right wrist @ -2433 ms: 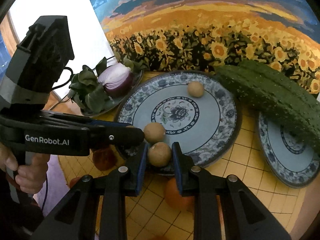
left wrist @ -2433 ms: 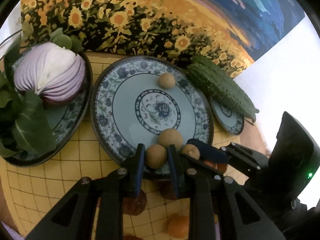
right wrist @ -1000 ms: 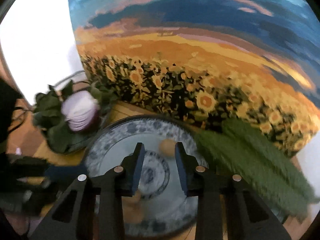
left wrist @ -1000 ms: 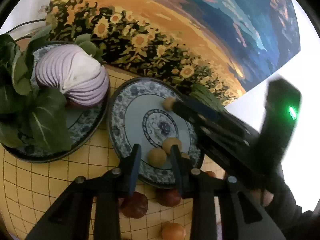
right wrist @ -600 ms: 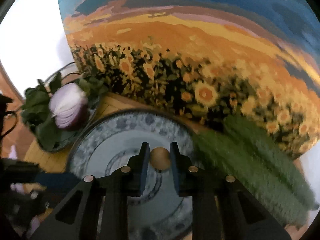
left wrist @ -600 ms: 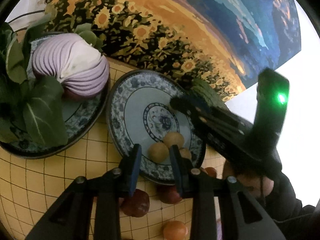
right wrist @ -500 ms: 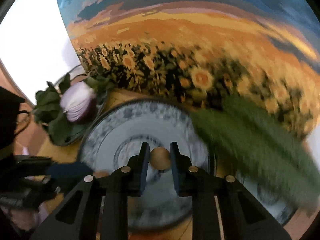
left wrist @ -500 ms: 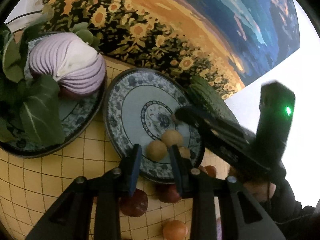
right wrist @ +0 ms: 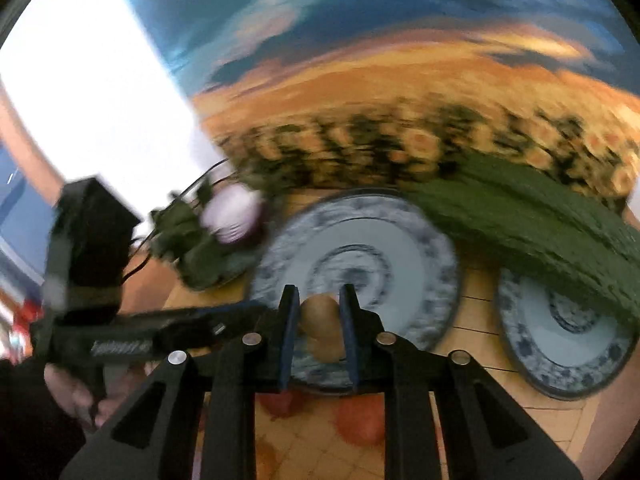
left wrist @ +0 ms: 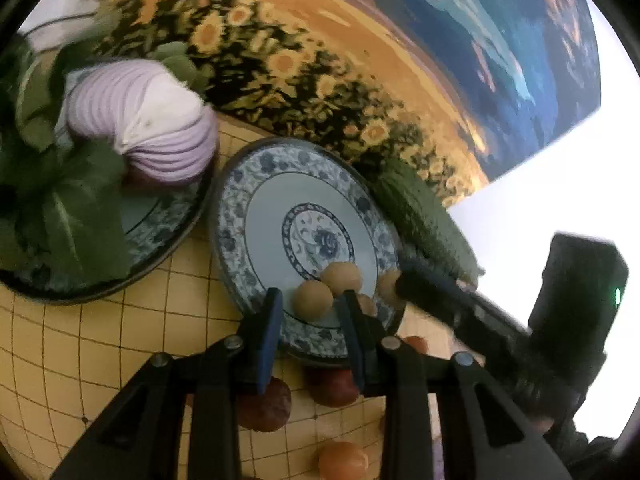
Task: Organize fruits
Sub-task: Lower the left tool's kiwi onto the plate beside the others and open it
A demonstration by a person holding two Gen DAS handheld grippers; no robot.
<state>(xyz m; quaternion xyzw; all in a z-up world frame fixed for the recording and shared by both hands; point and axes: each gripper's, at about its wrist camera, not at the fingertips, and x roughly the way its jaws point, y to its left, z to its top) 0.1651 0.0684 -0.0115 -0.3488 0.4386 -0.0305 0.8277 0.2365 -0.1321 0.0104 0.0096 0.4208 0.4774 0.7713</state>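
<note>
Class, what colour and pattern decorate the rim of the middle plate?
Blue floral pattern on white on the middle plate, clearest in the left wrist view.

Right gripper (right wrist: 319, 312) fingers clamped on a tan round fruit (right wrist: 322, 322), over near rim of the blue plate (right wrist: 420, 248). Bitter gourd (right wrist: 532, 220) right of plate; left gripper (right wrist: 224, 320) probably just left. Blurry.

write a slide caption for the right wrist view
Right gripper shut on a tan round fruit above the blue patterned plate, green bitter gourd lying to the right.
</note>
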